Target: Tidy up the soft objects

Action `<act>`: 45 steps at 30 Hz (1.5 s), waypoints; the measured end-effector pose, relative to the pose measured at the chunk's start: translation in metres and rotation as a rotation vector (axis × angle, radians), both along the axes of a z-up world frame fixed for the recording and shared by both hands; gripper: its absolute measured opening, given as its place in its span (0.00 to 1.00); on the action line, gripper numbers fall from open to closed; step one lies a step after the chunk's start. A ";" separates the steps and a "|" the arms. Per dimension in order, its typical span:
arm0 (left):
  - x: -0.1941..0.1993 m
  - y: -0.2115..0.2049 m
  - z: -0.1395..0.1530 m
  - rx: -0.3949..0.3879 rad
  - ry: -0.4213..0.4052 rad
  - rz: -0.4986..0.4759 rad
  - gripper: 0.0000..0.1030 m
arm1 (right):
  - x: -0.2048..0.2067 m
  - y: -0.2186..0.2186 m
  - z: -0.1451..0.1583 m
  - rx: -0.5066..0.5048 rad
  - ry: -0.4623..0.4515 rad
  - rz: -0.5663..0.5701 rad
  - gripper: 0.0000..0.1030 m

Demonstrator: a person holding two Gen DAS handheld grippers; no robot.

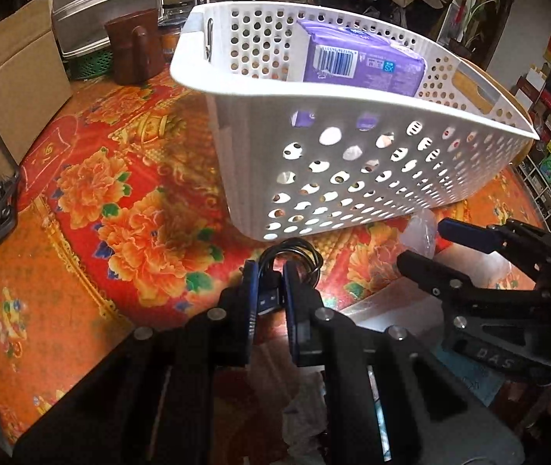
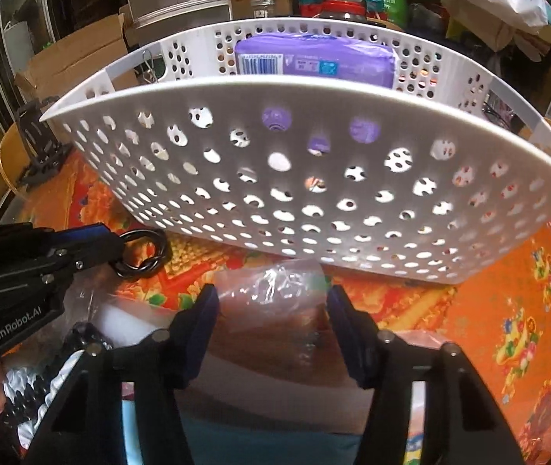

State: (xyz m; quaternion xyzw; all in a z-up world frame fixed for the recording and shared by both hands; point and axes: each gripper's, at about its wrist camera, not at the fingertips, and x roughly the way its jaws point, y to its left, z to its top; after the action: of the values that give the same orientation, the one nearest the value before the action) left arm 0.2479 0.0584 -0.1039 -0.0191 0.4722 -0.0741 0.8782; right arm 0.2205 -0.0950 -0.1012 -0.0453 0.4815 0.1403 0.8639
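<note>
Pinching a limp coiled cable [image 1: 291,259] before the basket [image 1: 353,93], the left gripper [image 1: 269,294] grips its stiffer plug end, while the right gripper [image 2: 271,310] straddles a light, crinkly bag [image 2: 275,283], fingers wide.

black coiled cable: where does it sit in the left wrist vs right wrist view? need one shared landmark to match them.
Left wrist: black cable at bottom centre, pinched in the left gripper, just in front of the basket's near wall.
Right wrist: black cable at mid-left, at the tip of the left gripper, below the basket's left corner.
Shared landmark: white perforated basket holding the purple pack.
</note>
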 end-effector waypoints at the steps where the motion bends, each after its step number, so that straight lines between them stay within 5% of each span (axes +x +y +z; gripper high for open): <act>1: 0.000 0.000 0.000 -0.002 -0.001 0.000 0.12 | 0.000 0.001 0.000 -0.008 0.002 -0.001 0.53; 7: -0.001 0.001 -0.001 -0.002 -0.002 -0.002 0.12 | -0.001 0.011 -0.001 -0.043 -0.006 0.001 0.51; 12: -0.003 0.003 0.001 -0.013 -0.017 -0.001 0.12 | -0.016 0.004 0.005 -0.015 -0.029 0.006 0.25; 28: -0.019 0.001 0.019 -0.025 -0.085 -0.014 0.11 | -0.038 -0.044 0.027 0.071 -0.095 -0.009 0.18; 34: -0.005 0.004 0.009 -0.007 -0.002 -0.021 0.12 | -0.041 -0.047 0.027 0.099 -0.087 0.001 0.18; 36: 0.001 0.003 0.004 -0.002 0.030 -0.037 0.19 | -0.043 -0.046 0.028 0.106 -0.091 0.005 0.18; 38: 0.006 0.001 0.000 0.017 0.058 -0.048 0.43 | -0.044 -0.045 0.030 0.117 -0.092 0.012 0.18; 40: 0.011 0.002 -0.003 0.033 0.089 -0.049 0.46 | -0.045 -0.046 0.032 0.123 -0.097 0.016 0.18; 43: 0.015 0.004 -0.005 0.029 0.102 -0.034 0.41 | -0.046 -0.050 0.034 0.133 -0.102 0.019 0.18; 45: 0.017 0.005 -0.006 0.022 0.102 -0.029 0.20 | -0.047 -0.053 0.035 0.138 -0.103 0.020 0.18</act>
State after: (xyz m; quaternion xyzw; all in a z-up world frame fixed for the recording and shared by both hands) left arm 0.2646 0.0637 -0.1102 -0.0063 0.5173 -0.0803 0.8520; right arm 0.1737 -0.1478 -0.0660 0.0026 0.4253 0.1794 0.8871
